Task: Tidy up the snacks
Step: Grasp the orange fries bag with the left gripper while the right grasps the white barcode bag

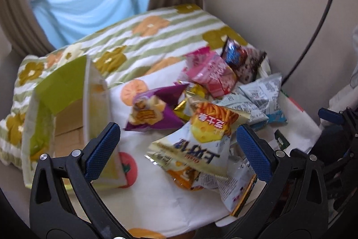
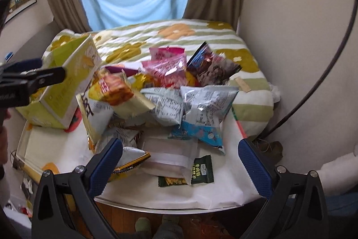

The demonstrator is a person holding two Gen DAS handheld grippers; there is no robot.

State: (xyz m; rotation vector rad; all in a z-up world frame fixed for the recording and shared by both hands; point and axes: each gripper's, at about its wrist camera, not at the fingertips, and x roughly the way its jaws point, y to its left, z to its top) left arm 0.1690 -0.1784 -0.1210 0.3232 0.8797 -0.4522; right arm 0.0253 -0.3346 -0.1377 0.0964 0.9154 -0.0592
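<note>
Barely begun: snack packets (image 2: 179,100) lie heaped mid-table on the white fruit-print cloth (image 2: 223,189), against the floral quilt. The green cardboard box (image 1: 67,109) at the table's left edge lies tipped, looking empty (interior partly hidden). Left gripper (image 1: 177,149) and right gripper (image 2: 180,160) both gape wide, holding nothing, hovering over the table's near edge.

Snack heap (image 2: 170,91) on the table (image 2: 223,194), box (image 2: 67,91) left, bed (image 2: 179,37) behind.
</note>
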